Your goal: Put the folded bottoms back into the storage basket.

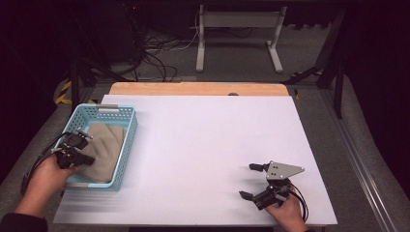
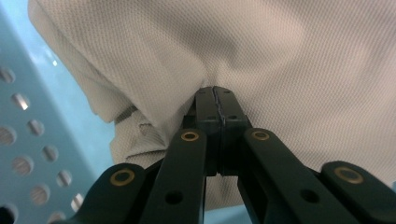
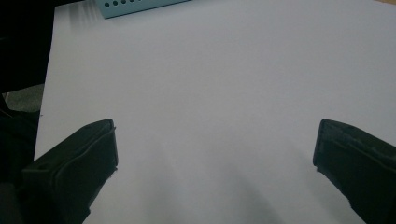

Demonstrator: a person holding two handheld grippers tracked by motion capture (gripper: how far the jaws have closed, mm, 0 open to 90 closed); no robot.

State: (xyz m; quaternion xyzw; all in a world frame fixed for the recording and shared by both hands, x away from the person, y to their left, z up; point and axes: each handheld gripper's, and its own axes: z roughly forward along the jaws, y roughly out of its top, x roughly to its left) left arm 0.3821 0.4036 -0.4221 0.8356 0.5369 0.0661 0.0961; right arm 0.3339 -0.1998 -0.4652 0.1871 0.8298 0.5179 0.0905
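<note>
A beige cloth lies crumpled in a light blue perforated basket at the table's left. My left gripper reaches into the basket from its near left side. In the left gripper view its jaws are pressed together at the tip, and the cloth puckers into folds around them, so a pinch of fabric is held. The basket wall stands to the left. My right gripper rests near the table's front right, open over bare white surface, with nothing between its fingers.
The white tabletop stretches between the basket and the right gripper. A wooden board edge runs along the far side. Beyond it are floor cables and a white desk frame. A corner of the basket appears in the right gripper view.
</note>
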